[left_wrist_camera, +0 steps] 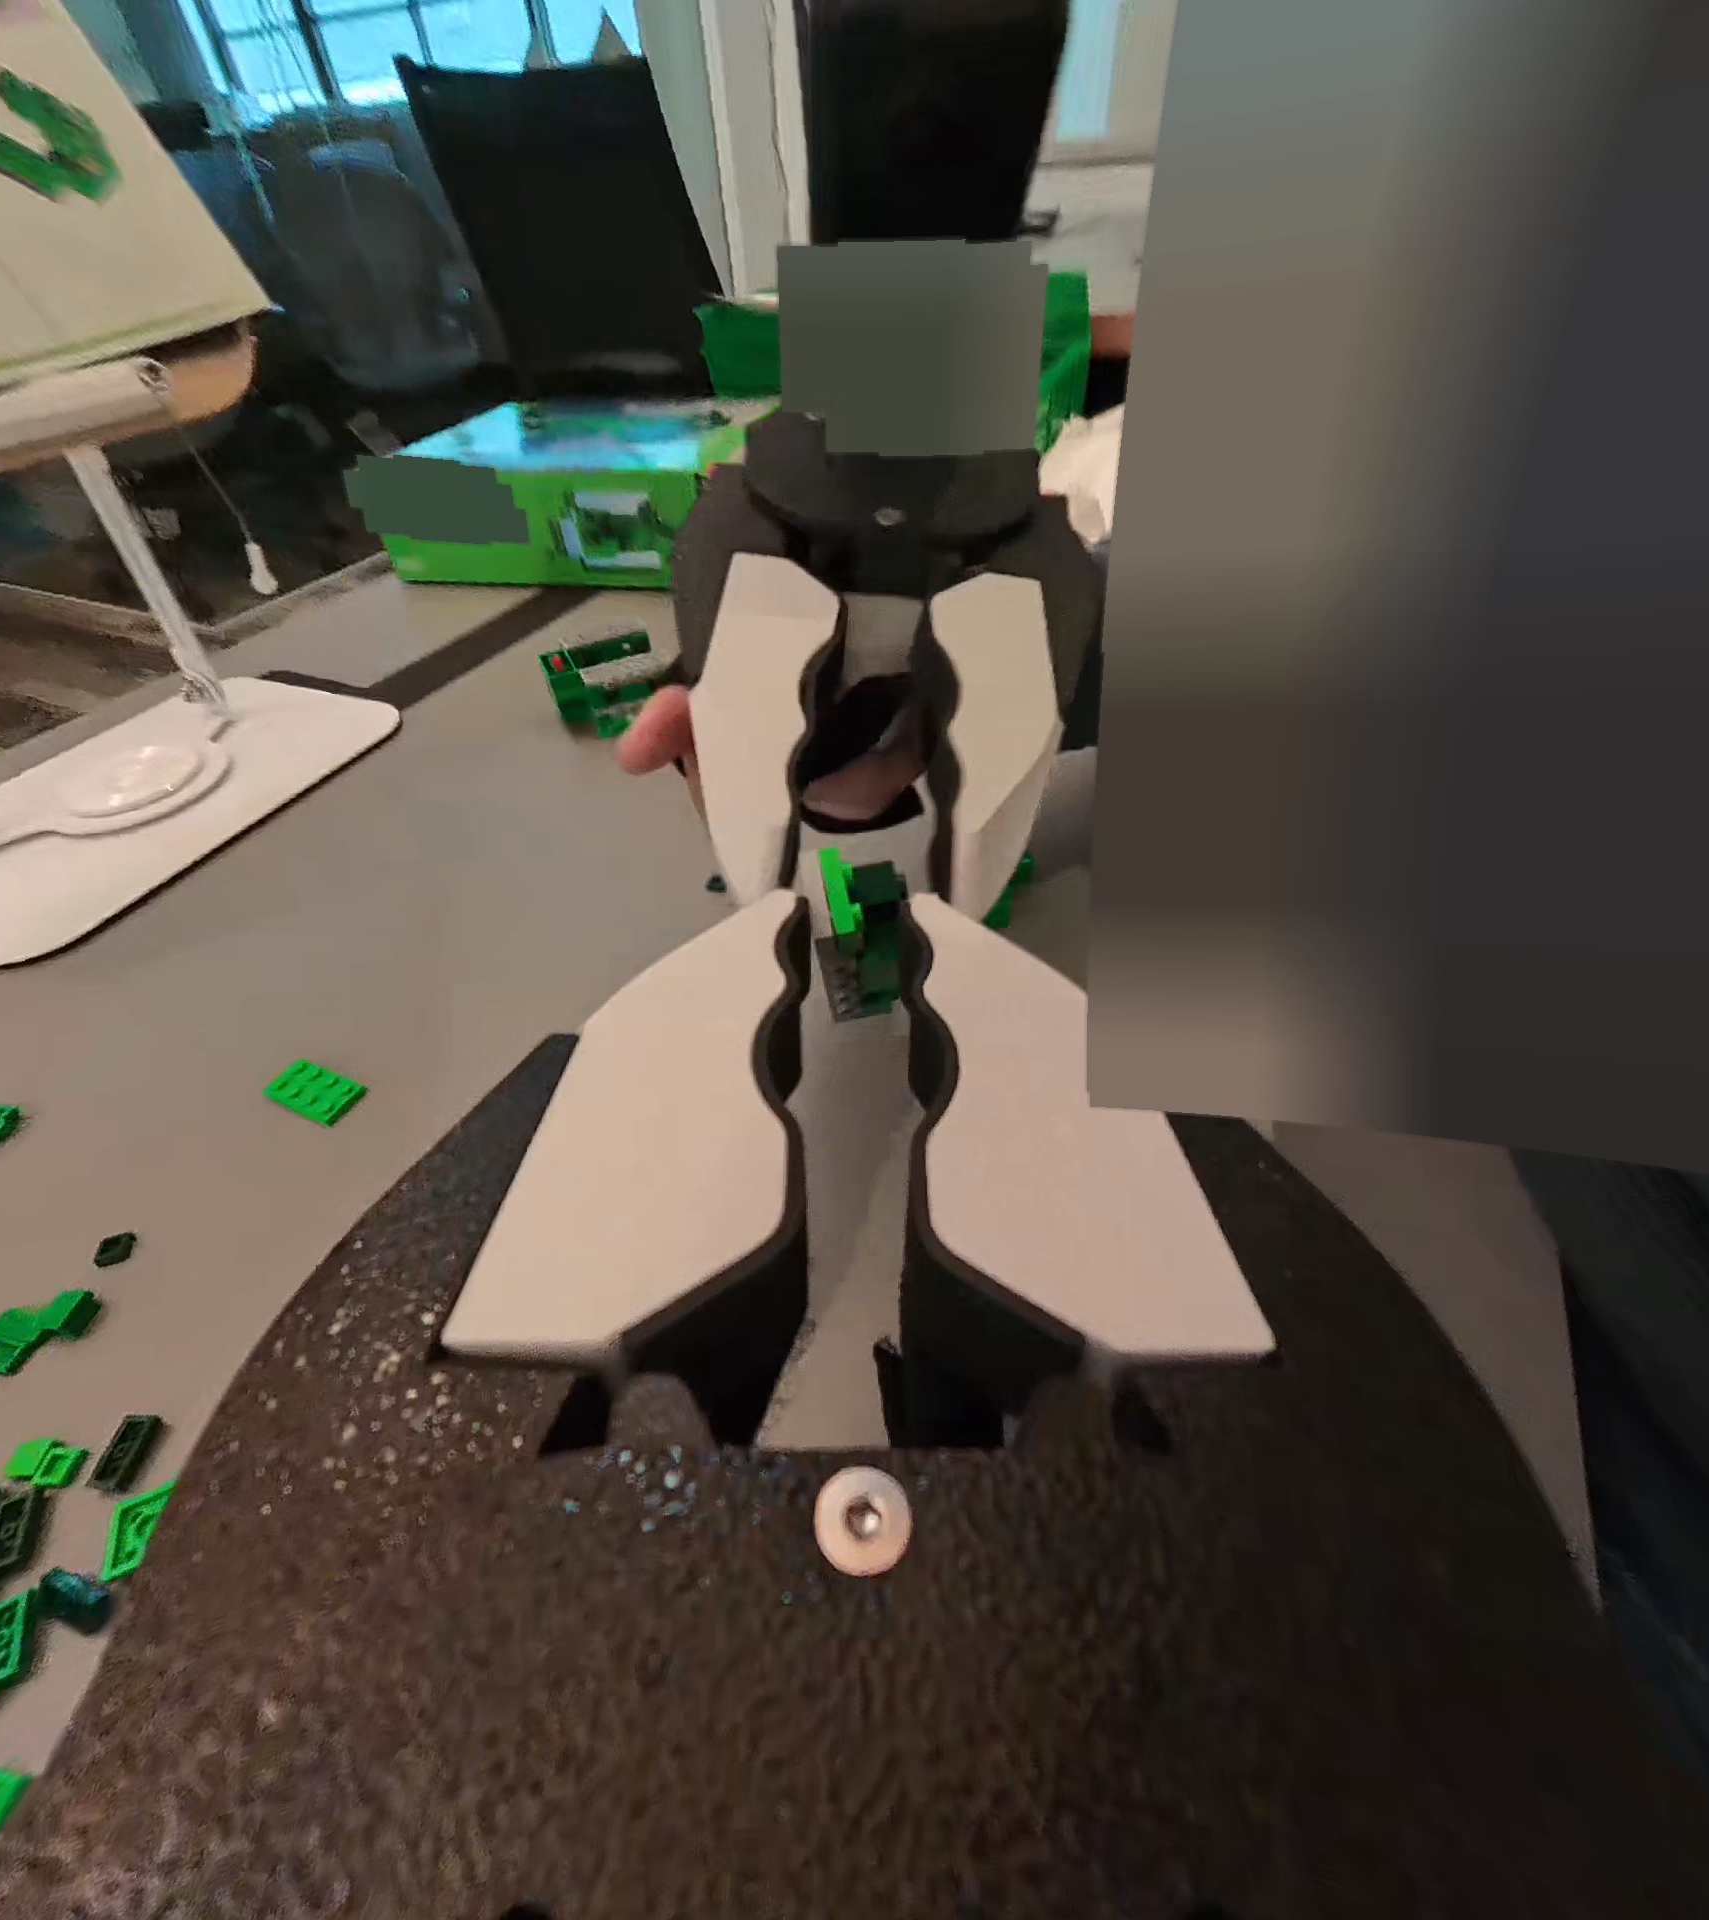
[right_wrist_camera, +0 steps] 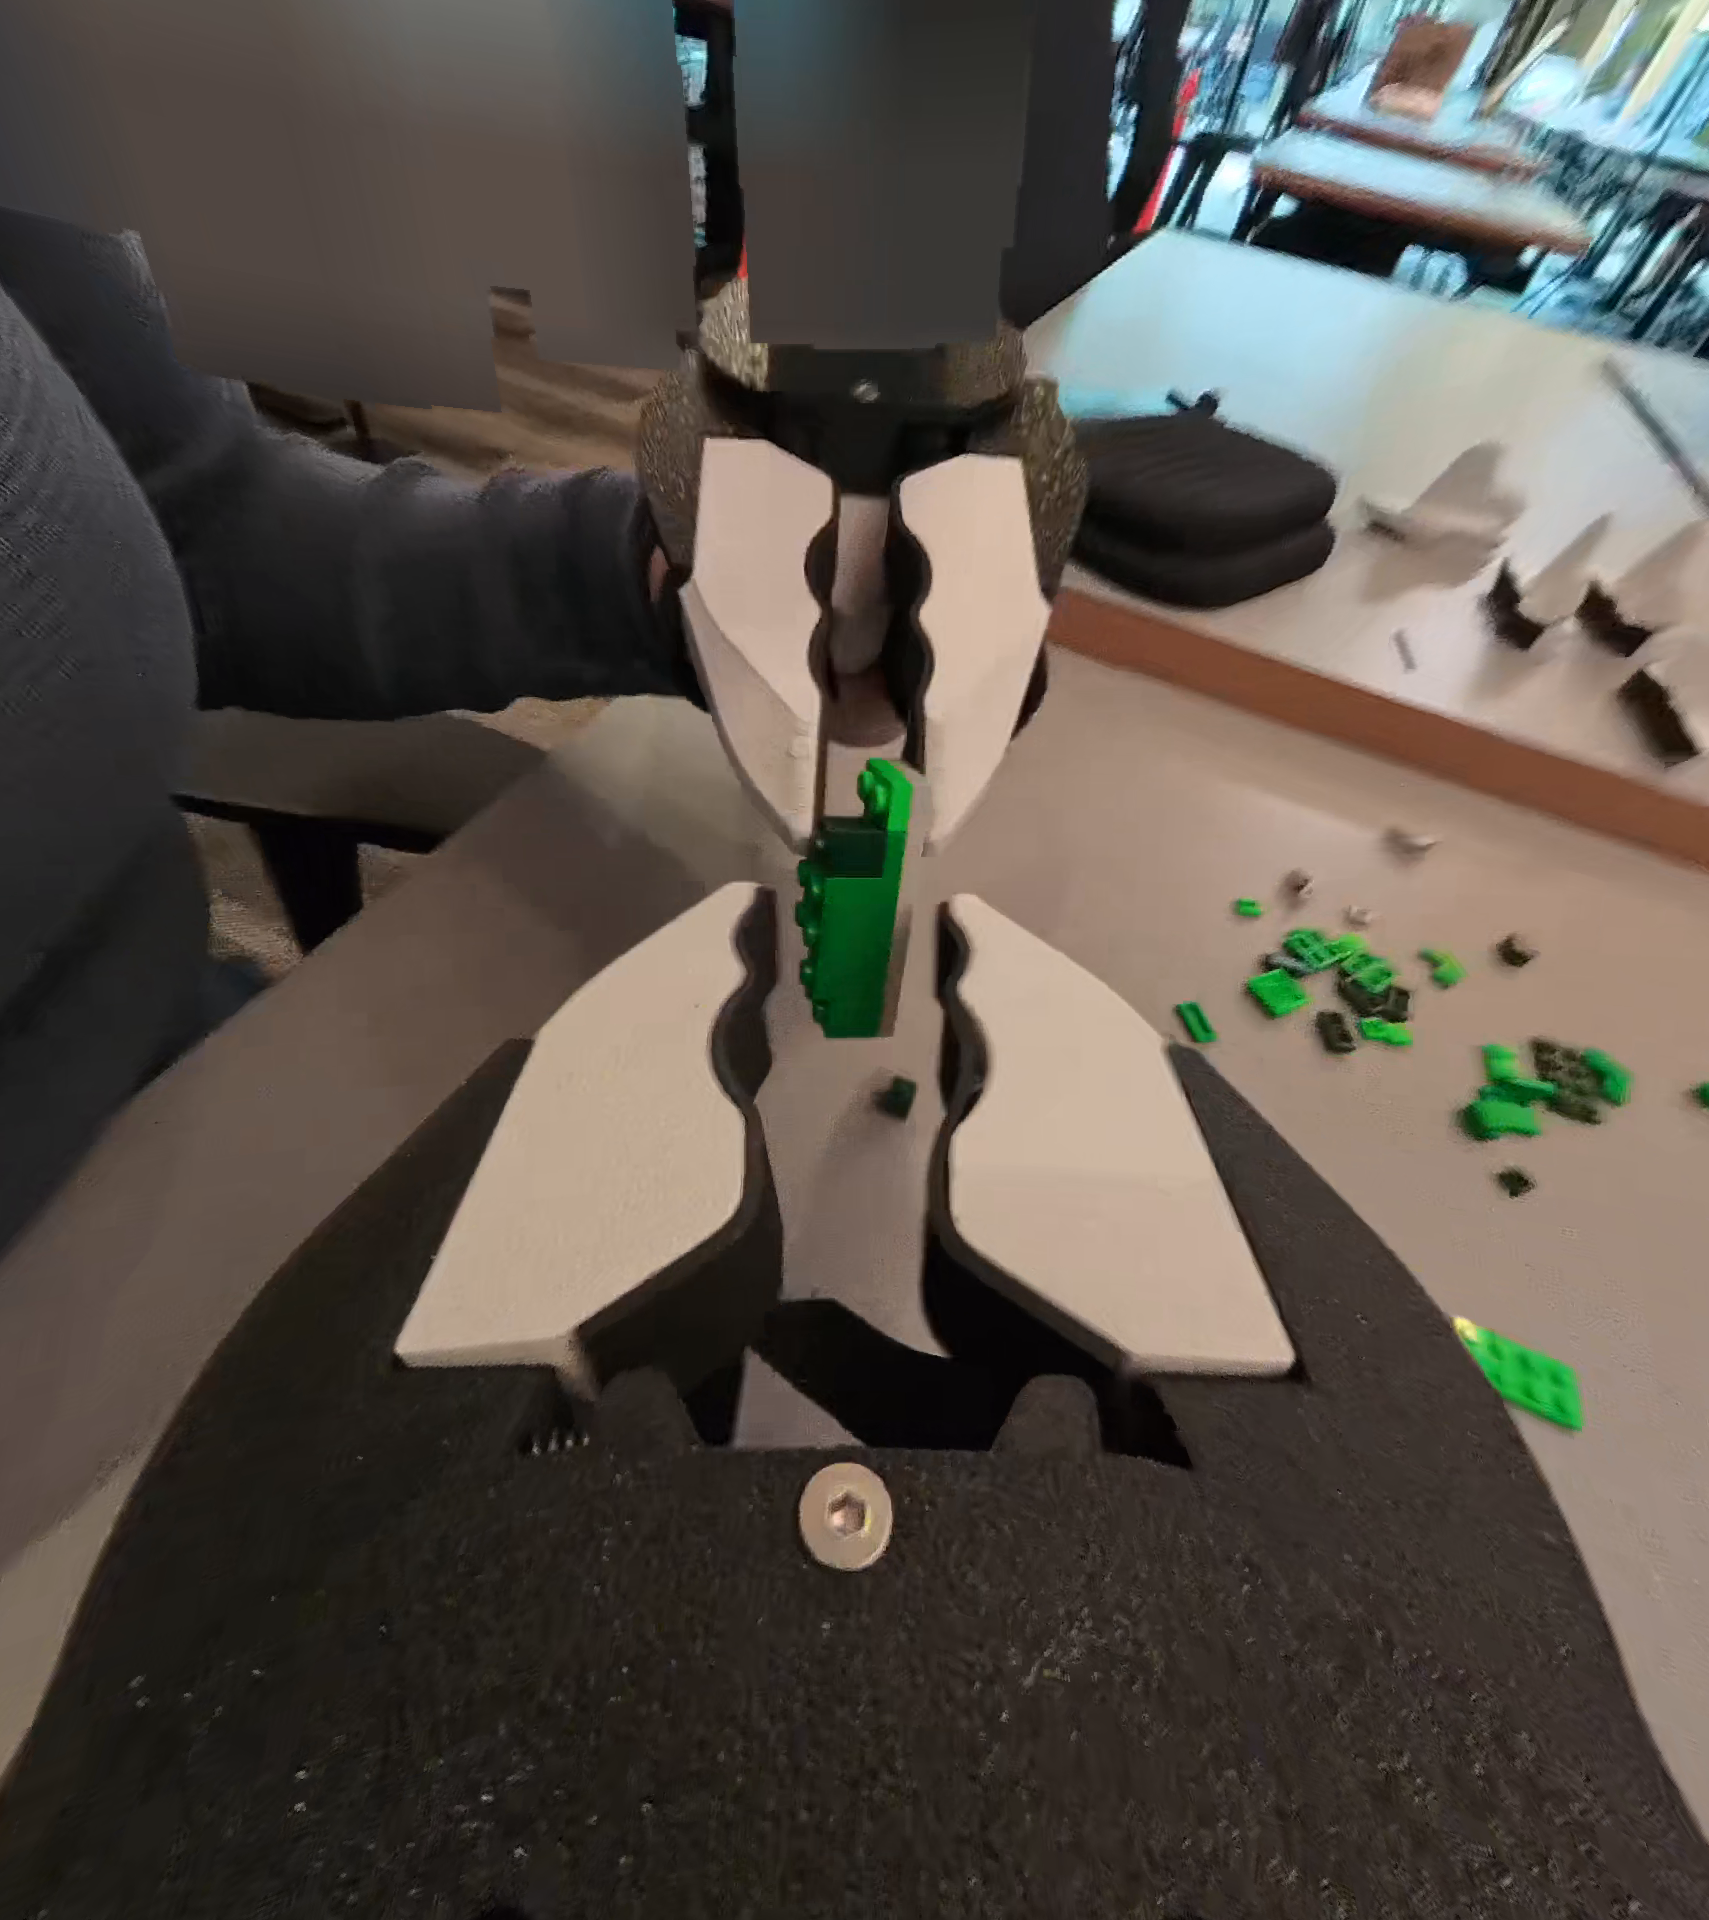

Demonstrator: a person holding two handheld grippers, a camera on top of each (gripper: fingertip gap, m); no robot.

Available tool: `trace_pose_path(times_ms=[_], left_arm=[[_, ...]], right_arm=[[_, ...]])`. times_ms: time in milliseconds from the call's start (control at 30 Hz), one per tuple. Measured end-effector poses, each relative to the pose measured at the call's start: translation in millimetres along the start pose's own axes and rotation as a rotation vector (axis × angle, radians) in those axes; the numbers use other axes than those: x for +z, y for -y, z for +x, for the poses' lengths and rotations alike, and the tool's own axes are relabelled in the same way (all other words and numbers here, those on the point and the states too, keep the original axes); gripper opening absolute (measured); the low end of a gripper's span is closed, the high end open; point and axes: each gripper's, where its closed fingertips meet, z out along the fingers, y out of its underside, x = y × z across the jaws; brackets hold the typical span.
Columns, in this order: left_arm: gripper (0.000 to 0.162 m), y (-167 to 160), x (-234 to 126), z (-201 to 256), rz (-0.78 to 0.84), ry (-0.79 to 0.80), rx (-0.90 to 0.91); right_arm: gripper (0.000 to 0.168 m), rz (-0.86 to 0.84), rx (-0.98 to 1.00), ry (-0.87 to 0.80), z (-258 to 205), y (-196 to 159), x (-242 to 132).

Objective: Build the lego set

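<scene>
Green sub-assembly (right_wrist_camera: 852, 914) sits pinched in your left gripper (left_wrist_camera: 855, 961); keep it steady while your spread-open right gripper (right_wrist_camera: 845, 940) closes squarely around it.

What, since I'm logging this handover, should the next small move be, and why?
Probably shut the right gripper gently on the green lego assembly. The left gripper holds it by one end, and the right one's open fingers flank its free end without touching, so closing would likely brace it.
</scene>
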Motion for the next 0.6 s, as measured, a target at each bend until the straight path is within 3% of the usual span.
trace_pose_path(times_ms=[33, 233, 433, 600], left_arm=[[0.015, 0, 2, 1, -0.008, -0.004, 0.005], [0.022, 8, -2, -11, 0.129, 0.058, -0.085], [0.019, 4, -2, -11, 0.114, 0.055, -0.097], [0.026, 6, 3, -10, 0.123, 0.05, -0.112]], right_arm=[[0.02, -0.016, 0.006, 0.009, -1, -3, 2], [0.019, 0.107, 0.104, -0.061, 15, 11, -2], [0.019, 0.258, 0.234, -0.012, 17, 25, -6], [0.019, 0.361, 0.323, 0.002, 21, 34, -9]])
